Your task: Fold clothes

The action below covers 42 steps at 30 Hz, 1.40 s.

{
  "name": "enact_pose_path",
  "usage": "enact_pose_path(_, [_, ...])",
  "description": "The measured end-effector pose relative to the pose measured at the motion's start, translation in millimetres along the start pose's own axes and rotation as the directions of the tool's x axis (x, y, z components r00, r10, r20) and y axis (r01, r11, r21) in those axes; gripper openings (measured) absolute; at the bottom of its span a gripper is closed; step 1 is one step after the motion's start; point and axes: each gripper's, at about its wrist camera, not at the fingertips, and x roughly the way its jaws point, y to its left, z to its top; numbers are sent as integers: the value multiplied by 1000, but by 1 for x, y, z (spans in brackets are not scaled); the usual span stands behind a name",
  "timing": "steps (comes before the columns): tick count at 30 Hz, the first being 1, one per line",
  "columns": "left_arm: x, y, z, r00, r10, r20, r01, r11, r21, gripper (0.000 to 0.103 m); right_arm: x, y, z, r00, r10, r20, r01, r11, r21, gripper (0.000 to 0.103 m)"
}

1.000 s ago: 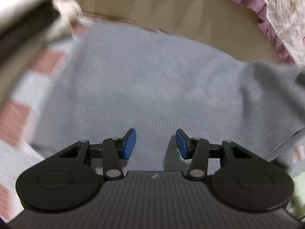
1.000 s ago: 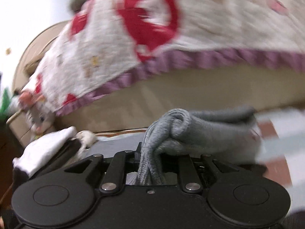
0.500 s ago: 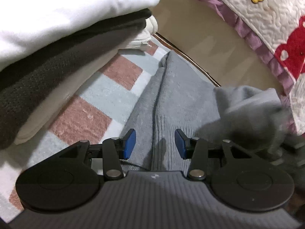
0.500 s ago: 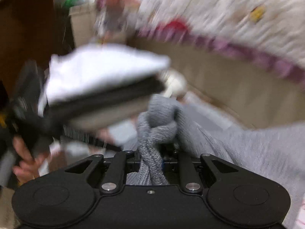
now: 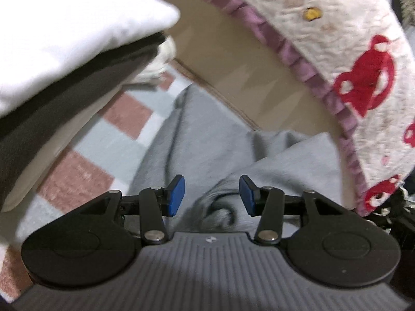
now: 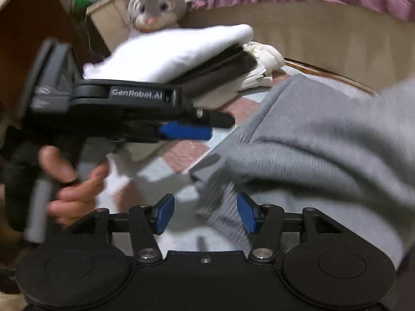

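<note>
A grey knit garment [image 5: 207, 150] lies folded over on a checked pink and pale blue mat [image 5: 85, 178]. It also shows in the right wrist view [image 6: 324, 150]. My left gripper [image 5: 211, 197] is open just above the garment's near fold, holding nothing. From the right wrist view it shows side-on [image 6: 186, 132], held in a hand. My right gripper [image 6: 205, 213] is open, and the garment's ribbed edge [image 6: 225, 217] lies loose between its blue pads.
A stack of folded clothes, white on top of dark grey [image 5: 67, 51], sits at the left; it also shows in the right wrist view [image 6: 181, 49]. A beige bed side [image 5: 246, 59] with a red-patterned quilt [image 5: 363, 64] runs behind. A plush rabbit [image 6: 153, 7] sits at the back.
My right gripper was shut on a bunched fold of the grey garment and has opened, letting it drop. My left gripper stayed open and moved closer over the garment.
</note>
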Motion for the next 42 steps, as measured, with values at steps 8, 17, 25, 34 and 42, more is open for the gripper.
enact_pose_path(8, [-5,-30,-5,1000,1,25,-5,986,164,47,-87,41,-28,954,-299,-5,299,954,21,59])
enact_pose_path(17, [-14,-44,-17,994,88,69,-104,955,278,47,-113,76,6,939,-321,128,303,943,140,59])
enact_pose_path(25, [-28,-35,-17,993,77,95,-97,967,236,47,-85,25,-24,903,-354,243,229,876,424,59])
enact_pose_path(34, [-7,-60,-26,995,22,96,-56,926,373,48,-99,-58,-53,889,-351,295,155,836,527,60])
enact_pose_path(42, [48,-75,-50,995,102,14,-90,796,599,59,-90,-103,-65,903,-330,276,113,801,588,63])
